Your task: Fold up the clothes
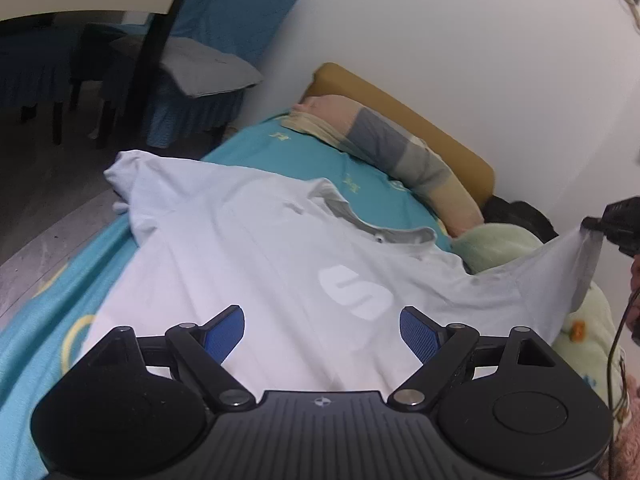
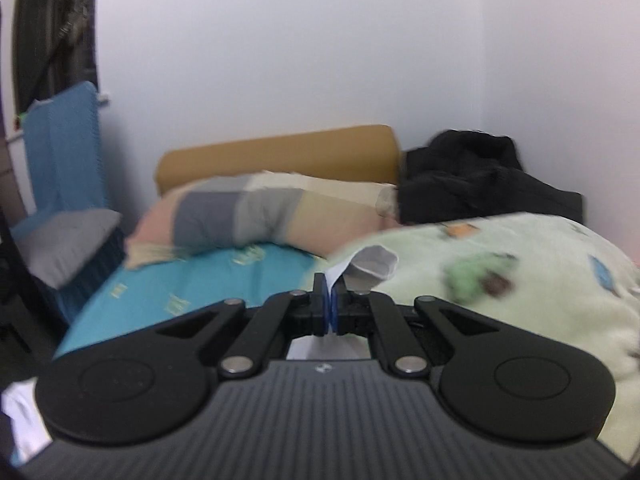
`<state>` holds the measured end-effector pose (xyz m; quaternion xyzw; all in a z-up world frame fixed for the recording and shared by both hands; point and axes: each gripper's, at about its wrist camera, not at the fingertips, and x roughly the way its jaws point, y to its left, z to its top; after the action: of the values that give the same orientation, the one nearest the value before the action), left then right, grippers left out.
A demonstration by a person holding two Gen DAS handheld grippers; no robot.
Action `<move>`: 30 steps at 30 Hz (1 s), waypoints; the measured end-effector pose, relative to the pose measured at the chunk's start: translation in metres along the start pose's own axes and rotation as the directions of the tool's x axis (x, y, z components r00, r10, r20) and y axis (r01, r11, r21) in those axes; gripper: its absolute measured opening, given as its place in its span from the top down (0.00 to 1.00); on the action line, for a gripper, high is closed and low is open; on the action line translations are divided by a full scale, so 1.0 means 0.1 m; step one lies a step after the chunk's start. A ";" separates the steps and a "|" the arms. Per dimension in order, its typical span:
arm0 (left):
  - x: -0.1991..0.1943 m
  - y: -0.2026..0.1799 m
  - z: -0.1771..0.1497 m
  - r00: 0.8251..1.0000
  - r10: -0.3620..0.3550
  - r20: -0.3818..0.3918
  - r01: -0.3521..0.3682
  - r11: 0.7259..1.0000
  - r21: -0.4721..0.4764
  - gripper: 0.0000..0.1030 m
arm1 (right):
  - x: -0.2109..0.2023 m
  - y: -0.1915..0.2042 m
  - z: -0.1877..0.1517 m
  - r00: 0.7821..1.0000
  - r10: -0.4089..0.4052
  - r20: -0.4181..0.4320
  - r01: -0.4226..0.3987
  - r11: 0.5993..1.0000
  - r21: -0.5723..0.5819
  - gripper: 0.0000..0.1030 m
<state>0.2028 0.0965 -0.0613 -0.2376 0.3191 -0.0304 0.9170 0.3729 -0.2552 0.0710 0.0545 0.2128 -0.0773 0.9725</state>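
A pale blue polo shirt (image 1: pixel 248 248) with a grey collar and a white logo lies spread on the teal bed sheet (image 1: pixel 304 156). My left gripper (image 1: pixel 322 328) is open and empty, just above the shirt's lower body. My right gripper (image 2: pixel 331 304) is shut on the shirt's sleeve (image 2: pixel 372 264), whose cloth sticks up between the blue pads. In the left wrist view the right gripper (image 1: pixel 592 226) holds that sleeve lifted at the far right.
A striped pillow (image 1: pixel 404 152) and a mustard headboard (image 1: pixel 420 120) lie at the head of the bed. A pale green blanket (image 2: pixel 500 280) and a black garment (image 2: pixel 472 176) lie on the right. A blue-covered chair (image 1: pixel 200 76) stands by the wall on the left.
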 end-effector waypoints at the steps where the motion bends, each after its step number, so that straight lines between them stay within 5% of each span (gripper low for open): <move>1: 0.01 0.06 0.03 1.000 0.010 0.001 -0.010 1.000 -0.019 0.16 | 0.04 0.16 0.02 1.000 0.021 -0.004 -0.021 1.000 -0.016 0.95; 9: -0.02 0.48 0.18 0.996 0.086 0.026 -0.081 0.988 -0.131 0.16 | 0.54 1.81 -0.49 0.975 0.180 -0.128 -0.208 0.944 -0.255 0.95; 15: 0.11 0.58 0.11 0.994 0.107 -0.008 -0.107 0.987 -0.121 0.16 | 1.08 2.42 -1.19 0.956 0.181 -0.232 -0.247 0.922 -0.298 0.94; 18: 0.22 0.55 0.06 0.994 0.103 -0.028 -0.105 0.990 -0.093 0.16 | 1.13 2.36 -1.36 0.952 0.177 -0.248 -0.240 0.937 -0.253 0.91; 19: 0.26 0.55 0.05 0.994 0.099 -0.038 -0.102 0.991 -0.087 0.16 | 1.11 2.30 -1.38 0.944 0.198 -0.263 -0.258 0.941 -0.220 0.77; 20: 0.29 0.54 0.04 0.995 0.092 -0.050 -0.096 0.992 -0.085 0.16 | 1.07 2.21 -1.39 0.937 0.220 -0.272 -0.275 0.944 -0.182 0.50; 22: 0.34 0.54 0.02 0.994 0.081 -0.067 -0.087 0.993 -0.085 0.16 | 0.94 2.04 -1.38 0.931 0.250 -0.265 -0.288 0.951 -0.113 0.23; 30: 0.24 0.38 -0.08 0.996 0.031 -0.079 -0.035 0.998 -0.054 0.16 | -0.60 1.13 -1.40 0.943 0.277 -0.183 -0.287 0.958 -0.029 0.22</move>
<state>0.2138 0.1221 -0.0976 -0.2560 0.3593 -0.0157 0.8973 0.2822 -0.1170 -0.0224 0.0644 0.2904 0.0737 0.9519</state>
